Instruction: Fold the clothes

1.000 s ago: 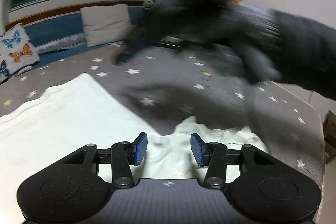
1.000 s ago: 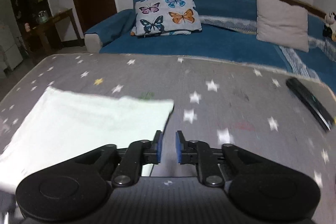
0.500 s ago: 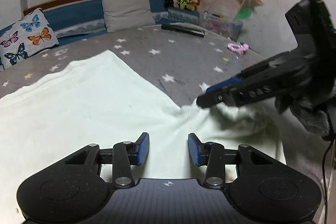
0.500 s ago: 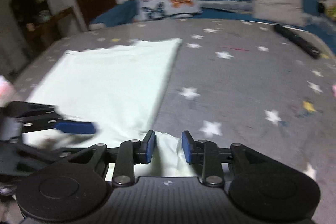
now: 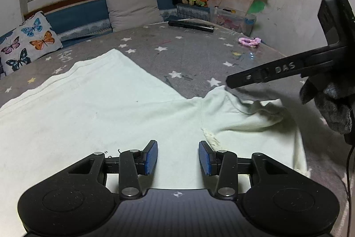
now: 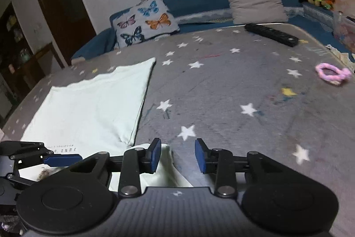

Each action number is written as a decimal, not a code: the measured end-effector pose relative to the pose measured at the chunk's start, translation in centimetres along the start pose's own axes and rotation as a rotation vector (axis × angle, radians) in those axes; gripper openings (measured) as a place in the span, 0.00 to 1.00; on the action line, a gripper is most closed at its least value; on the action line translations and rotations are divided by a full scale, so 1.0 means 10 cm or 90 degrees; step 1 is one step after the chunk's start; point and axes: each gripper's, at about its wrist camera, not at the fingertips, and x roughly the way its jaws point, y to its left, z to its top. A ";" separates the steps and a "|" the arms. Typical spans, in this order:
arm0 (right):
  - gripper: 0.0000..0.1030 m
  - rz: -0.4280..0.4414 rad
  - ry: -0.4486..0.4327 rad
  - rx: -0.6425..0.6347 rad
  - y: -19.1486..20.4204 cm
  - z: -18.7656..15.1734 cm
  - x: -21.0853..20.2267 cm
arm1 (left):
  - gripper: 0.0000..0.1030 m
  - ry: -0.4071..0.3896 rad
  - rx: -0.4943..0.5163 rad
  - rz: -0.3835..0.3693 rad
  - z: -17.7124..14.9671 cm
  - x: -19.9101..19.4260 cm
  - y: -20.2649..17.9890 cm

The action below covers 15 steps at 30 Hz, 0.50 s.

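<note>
Pale green T-shirt (image 5: 93,117) lies spread on the grey star-print bed cover (image 5: 199,54), body flat, hem toward the far side near the butterfly pillow (image 5: 28,41); one short sleeve (image 5: 250,117) is rumpled and partly lifted at the near right edge. Left gripper (image 5: 178,158) hovers low over the shirt body beside the shoulder seam, jaws spread with only flat cloth showing beneath them, nothing pinched. Right gripper (image 6: 177,154) is at the sleeve's outer edge; its jaws are opening, and a ridge of sleeve fabric sits against the left pad while the gap to the right pad shows bare cover, so the pads do not appear to be pressing on anything. In the left wrist view the right gripper's finger tip (image 5: 230,82) hangs just above the sleeve's far corner. Judgement: sleeve fold is in hand, not yet made. Risks: the sleeve is bunched, so a closing pinch may catch several layers or only the hem curl, giving a skewed fold; a shallow bite at the edge may slip out on the carry; dragging the sleeve inward with the body unpinned could pull the shoulder and wrinkle the flat panel. Black remote (image 6: 271,34) and pink hair tie (image 6: 332,73) lie well apart from the shirt, no obstruction.
</note>
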 end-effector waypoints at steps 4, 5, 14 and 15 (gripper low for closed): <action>0.32 0.003 -0.002 0.000 -0.07 -0.12 -0.26 | 0.42 -0.014 0.030 -0.026 -0.03 -0.15 -0.19; 0.32 0.005 0.000 0.000 -0.08 -0.17 -0.33 | 0.42 -0.017 0.038 -0.039 -0.04 -0.18 -0.25; 0.32 0.041 0.004 -0.003 -0.05 -0.31 -0.49 | 0.36 -0.004 0.134 -0.141 -0.16 -0.23 -0.86; 0.32 0.043 0.005 -0.005 -0.04 -0.31 -0.48 | 0.34 0.002 0.143 -0.145 -0.19 -0.21 -0.91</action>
